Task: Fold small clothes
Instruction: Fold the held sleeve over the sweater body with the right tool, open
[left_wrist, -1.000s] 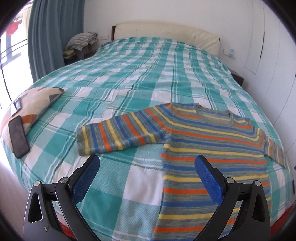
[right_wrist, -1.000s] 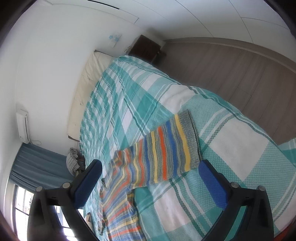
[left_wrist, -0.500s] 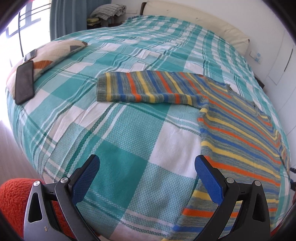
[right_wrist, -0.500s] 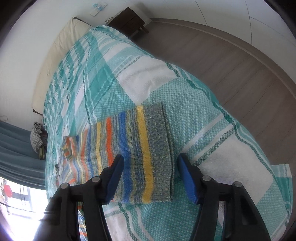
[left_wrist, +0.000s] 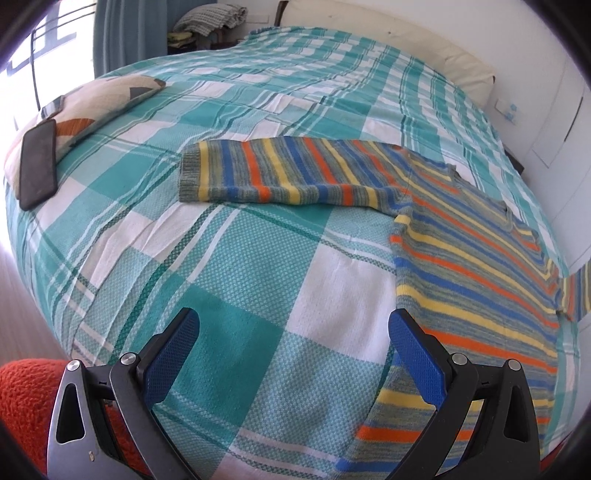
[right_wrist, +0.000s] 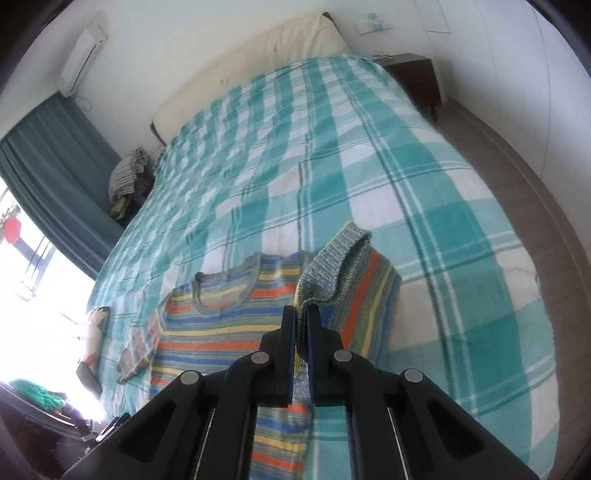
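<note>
— Left wrist view?
— The left gripper (left_wrist: 291, 347) hangs with jaws wide, nothing between them, over the checked bedspread (left_wrist: 240, 258). The striped sweater (left_wrist: 461, 266) lies flat just beside it, one sleeve (left_wrist: 280, 177) stretched out.
— Right wrist view?
— The right gripper (right_wrist: 301, 314) has just closed — its jaws pinch the sweater's other sleeve cuff (right_wrist: 332, 266), raised above the body.
</note>
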